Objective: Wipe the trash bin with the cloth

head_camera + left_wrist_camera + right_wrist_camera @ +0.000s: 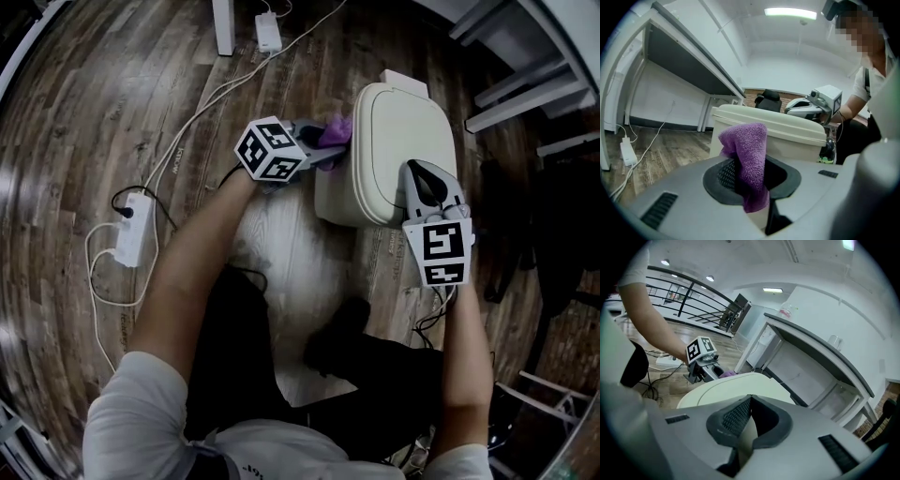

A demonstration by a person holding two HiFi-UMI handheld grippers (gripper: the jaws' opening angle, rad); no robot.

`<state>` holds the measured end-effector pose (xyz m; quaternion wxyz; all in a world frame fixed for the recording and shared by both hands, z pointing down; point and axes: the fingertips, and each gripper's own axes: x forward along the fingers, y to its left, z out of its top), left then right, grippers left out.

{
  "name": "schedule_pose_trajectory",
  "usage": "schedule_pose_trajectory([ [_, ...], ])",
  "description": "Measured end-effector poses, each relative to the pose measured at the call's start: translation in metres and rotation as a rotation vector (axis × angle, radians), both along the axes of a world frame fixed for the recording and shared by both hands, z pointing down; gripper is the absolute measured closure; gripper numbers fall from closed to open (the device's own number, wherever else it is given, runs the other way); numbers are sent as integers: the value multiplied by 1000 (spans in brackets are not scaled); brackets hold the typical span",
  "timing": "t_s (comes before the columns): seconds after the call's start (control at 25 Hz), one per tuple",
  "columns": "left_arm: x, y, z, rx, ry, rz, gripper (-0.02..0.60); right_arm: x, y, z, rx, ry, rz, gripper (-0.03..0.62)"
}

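Found left gripper (751, 180) clamped on purple cloth (749, 154), against side of cream trash bin (335, 199) on floor (94, 112). Found right gripper (749, 403) closed, empty, apparently on lid (403, 122). Confirmed closure only from gripper views.

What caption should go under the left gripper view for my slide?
Left gripper pinching a purple cloth in front of the cream trash bin.

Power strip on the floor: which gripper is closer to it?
Left. The left gripper, clamping the purple cloth, is beside the trash bin on the power strip's side; the right gripper, shut, is above the bin's opposite edge, farther off.
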<state>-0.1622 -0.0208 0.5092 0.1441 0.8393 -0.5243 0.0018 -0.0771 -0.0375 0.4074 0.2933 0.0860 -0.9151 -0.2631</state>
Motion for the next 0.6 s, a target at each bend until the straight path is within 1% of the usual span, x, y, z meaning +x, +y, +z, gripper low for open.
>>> schedule_pose_trajectory([
  [0.2,18,13,-1,45,52,-2,499,3,0,-2,-41,-40,18,586],
  [0.32,29,21,-1,55,63,3,499,2,0,-2,-61,-50,26,586],
  [0.44,42,28,-1,63,63,8,498,2,-1,-3,-25,-32,24,586],
  [0.52,52,35,1,67,60,25,497,2,1,-3,23,12,19,586],
  [0.6,63,42,4,68,54,50,499,-2,10,-4,43,51,6,586],
])
